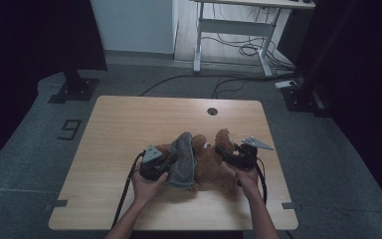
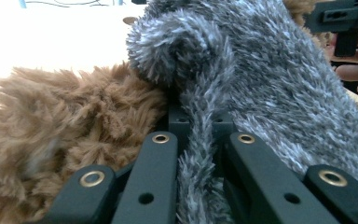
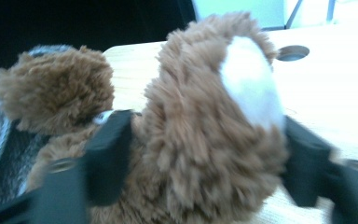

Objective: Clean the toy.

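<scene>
Brown plush bear [image 1: 211, 167] lies on the wooden table [image 1: 109, 129], near its front middle. The left gripper [image 2: 199, 140] pinches tightly a fold of the grey cloth [image 2: 270, 88] on the bear. The right gripper [image 3: 209, 154] has its jaws around a paw [image 3: 214, 140], touching both sides.

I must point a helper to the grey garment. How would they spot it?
On the wooden table, look near the front edge between the person's hands. There a brown plush toy lies, with the grey garment draped on its left side. It alone is grey, not brown.
</scene>
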Demonstrator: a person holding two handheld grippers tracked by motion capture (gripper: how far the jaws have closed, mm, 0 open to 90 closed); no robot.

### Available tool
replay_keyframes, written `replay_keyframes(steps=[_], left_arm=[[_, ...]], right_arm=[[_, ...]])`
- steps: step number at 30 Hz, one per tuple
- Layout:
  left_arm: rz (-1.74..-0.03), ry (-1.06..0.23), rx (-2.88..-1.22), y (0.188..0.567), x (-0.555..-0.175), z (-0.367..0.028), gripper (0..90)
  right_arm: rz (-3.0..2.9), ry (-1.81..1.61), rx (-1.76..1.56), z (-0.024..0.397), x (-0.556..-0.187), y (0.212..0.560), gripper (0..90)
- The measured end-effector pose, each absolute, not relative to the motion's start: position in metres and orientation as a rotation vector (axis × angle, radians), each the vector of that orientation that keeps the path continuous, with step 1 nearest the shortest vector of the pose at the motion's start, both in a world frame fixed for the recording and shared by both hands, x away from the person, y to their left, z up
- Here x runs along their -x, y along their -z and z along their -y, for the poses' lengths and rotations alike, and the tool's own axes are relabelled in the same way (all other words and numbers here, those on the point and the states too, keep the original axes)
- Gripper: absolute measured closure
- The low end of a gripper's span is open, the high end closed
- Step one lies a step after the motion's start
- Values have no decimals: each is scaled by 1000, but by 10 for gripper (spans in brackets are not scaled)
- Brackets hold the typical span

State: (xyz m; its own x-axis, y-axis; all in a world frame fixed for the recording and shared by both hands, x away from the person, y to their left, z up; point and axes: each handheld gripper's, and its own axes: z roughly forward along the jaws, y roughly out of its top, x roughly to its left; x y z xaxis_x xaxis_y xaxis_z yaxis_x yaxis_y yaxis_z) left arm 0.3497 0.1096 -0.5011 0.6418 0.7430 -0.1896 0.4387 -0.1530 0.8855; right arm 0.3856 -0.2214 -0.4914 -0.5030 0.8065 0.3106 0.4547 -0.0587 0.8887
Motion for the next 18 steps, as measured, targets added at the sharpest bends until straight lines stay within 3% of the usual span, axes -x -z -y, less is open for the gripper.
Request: replay_keyframes(steps=[2,5,13,18], left_arm=[[-950,-346,-1782,502,-347,-110,844],[-942,-351,-1777,503,-340,-109,844],[-949,-277,-1776,490,-336,-114,838],[-938,-317,-1781,458,-345,-117,838]], right_arm=[[-1920,-1551,-1292,220,-377,492,497],[-1941,-1491,-1213,218,-366,496,569],[-1927,-1527,-1166,225,-349,510,614],[-1923,-1513,-1108,227,-346,513,629]])
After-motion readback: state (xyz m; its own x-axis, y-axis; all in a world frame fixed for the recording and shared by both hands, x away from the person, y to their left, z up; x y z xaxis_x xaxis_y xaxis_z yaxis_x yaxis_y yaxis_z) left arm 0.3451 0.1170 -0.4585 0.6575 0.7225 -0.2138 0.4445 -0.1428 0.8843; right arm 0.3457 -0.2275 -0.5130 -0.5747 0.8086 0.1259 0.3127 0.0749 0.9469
